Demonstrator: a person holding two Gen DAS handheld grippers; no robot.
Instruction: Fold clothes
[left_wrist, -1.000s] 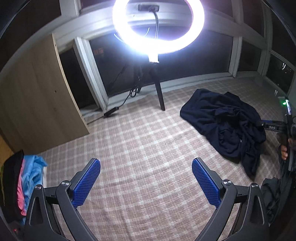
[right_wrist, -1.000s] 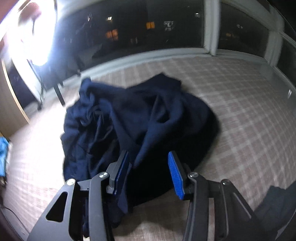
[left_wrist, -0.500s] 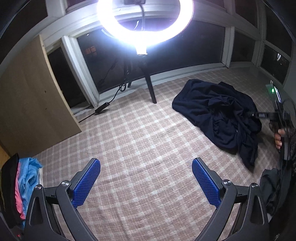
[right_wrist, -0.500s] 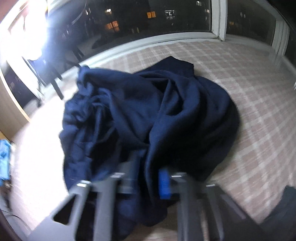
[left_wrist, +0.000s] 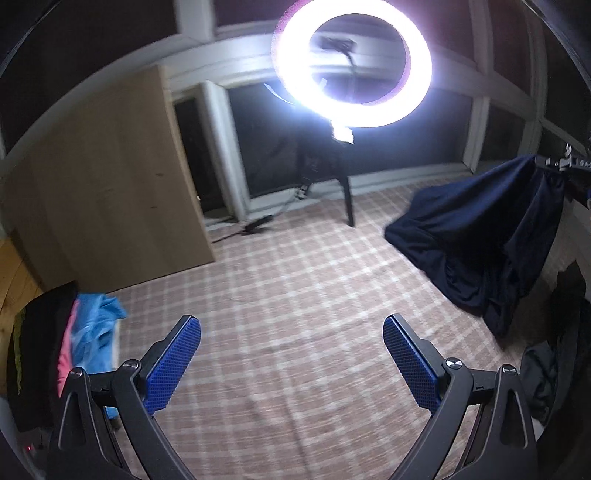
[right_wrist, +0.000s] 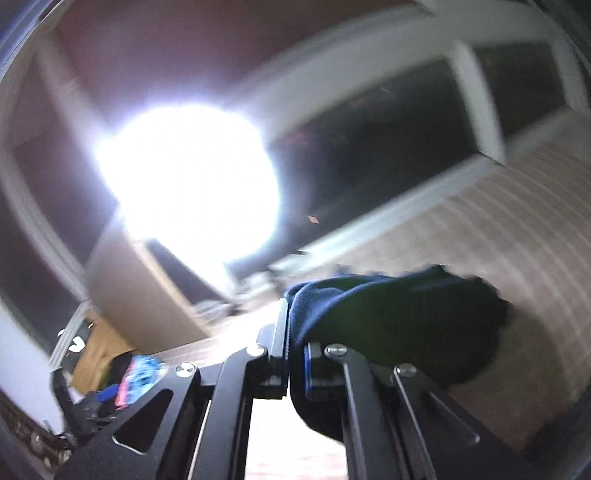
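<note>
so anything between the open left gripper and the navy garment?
Nothing visible: only bare plaid mat lies between the left gripper and the navy garment, which the right gripper holds partly raised.

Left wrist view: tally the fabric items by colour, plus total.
Navy: 1, the navy garment, pinched and partly lifted by the right gripper
Light blue: 1, light blue cloth in the side pile
Pink: 1, pink cloth, same pile
Black: 1, black cloth, same pile
Dark grey: 1, dark bundle at lower right
Total: 5
</note>
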